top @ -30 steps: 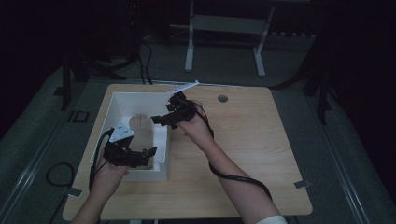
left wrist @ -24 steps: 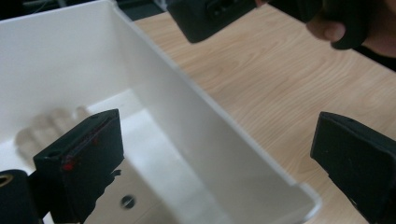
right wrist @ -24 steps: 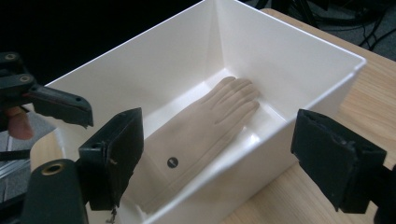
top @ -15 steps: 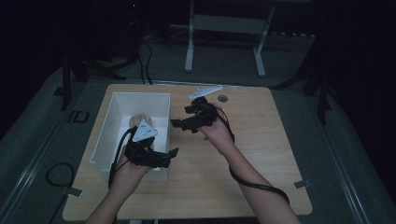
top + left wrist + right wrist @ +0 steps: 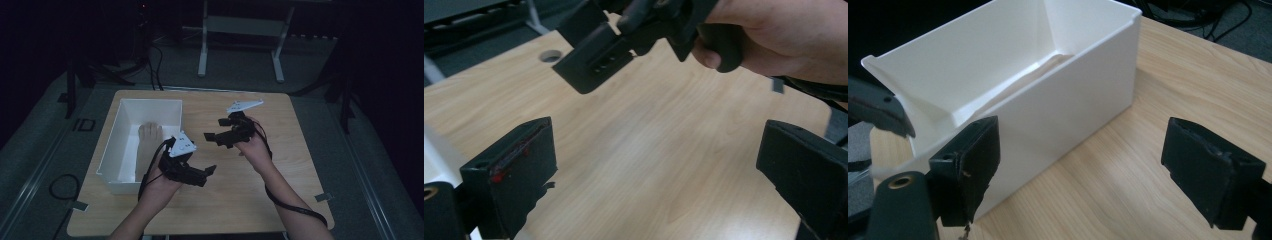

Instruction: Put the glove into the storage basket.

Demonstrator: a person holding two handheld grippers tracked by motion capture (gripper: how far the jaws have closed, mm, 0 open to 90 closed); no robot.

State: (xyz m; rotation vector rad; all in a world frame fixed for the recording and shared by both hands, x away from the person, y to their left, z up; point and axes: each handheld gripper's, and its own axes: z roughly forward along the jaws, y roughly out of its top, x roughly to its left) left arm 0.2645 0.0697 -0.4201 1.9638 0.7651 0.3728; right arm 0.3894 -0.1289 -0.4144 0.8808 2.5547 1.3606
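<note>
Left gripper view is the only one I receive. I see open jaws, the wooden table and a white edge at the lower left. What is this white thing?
Observer: It is a white bin, open on top. It stands on the table beside the left gripper.
Operator: Is something inside it?
Observer: Yes, a pale thing with finger-like tips lies on its floor. The picture is too dim to say what it is.
Operator: Is the right gripper holding anything?
Observer: No. The right gripper has its jaws wide apart and empty, and they face the bin's outer wall.
</note>
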